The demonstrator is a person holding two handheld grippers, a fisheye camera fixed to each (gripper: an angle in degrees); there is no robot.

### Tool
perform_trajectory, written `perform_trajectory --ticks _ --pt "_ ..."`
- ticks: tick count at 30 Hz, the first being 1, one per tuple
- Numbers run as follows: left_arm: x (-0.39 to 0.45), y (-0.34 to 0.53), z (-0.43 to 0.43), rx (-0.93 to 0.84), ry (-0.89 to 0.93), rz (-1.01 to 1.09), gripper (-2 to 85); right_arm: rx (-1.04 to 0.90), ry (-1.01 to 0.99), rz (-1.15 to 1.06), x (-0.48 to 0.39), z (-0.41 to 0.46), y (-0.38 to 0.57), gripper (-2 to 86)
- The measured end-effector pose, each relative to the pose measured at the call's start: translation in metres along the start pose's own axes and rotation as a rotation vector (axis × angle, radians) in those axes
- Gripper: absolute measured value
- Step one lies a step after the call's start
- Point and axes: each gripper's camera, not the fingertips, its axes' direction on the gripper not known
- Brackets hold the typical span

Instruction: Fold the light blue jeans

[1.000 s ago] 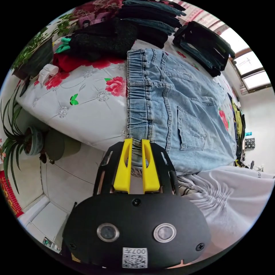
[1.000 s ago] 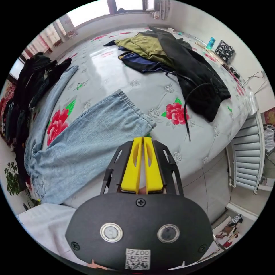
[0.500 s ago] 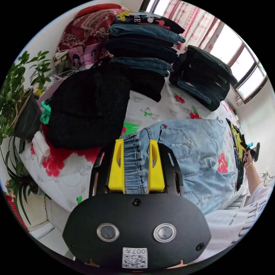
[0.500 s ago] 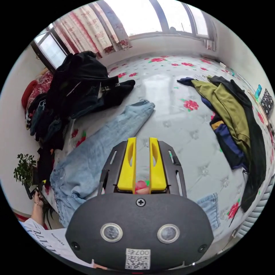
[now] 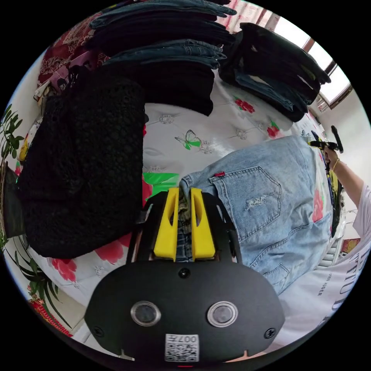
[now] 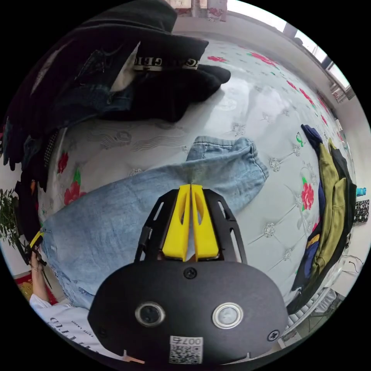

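Left gripper view, entry by size. Bed [image 5: 216,116]: white quilted cover with red flowers, bearing everything below. Jeans [image 5: 270,201]: light blue, lying on the bed to the right, back pocket up, doubled leg over leg as far as can be judged; in the right gripper view the jeans [image 6: 127,208] are running left to right across the middle, hems on the far right. Black knit garment [image 5: 81,166]: lying left, just beside the waistband. Dark folded stacks [image 5: 170,50]: sitting far, apart from the jeans. Olive and black clothes [image 6: 332,201]: lying at the right edge of the bed, well apart.

Left gripper [image 5: 184,201]: jaws nearly together, pinching the bunched waistband corner between them. Right gripper [image 6: 191,193]: jaws pressed together with tips at the leg's edge near the hems; denim seems nipped there, though the hold is hard to confirm.

Step in hand, as judged: the lengthwise fold is being laid and smoothed. Next move calls for carrying the hems over toward the waistband while keeping edges aligned.
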Motion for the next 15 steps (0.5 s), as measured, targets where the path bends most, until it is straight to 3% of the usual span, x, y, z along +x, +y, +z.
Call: perform_trajectory --ticks 2,6,10,13,15 --pt "-0.003 -0.001 -0.016 0.026 0.047 -0.029 1.9 0.118 -0.018 -0.049 0.008 -0.033 0.020 0.2" --pt "0.012 0.034 -0.102 0.294 0.194 0.025 0.5 0.375 -0.206 -0.027 0.051 -0.124 0.084 -0.1" --pt "0.035 0.094 -0.171 0.405 0.186 0.098 0.2 0.573 -0.252 0.014 0.100 -0.204 0.213 -0.1" --pt "0.043 0.159 -0.208 0.431 0.226 0.142 0.4 0.576 -0.262 0.100 0.136 -0.215 0.321 0.0" --pt "0.056 0.207 -0.208 0.337 0.227 0.203 0.6 0.484 -0.283 0.173 0.156 -0.195 0.380 0.1"
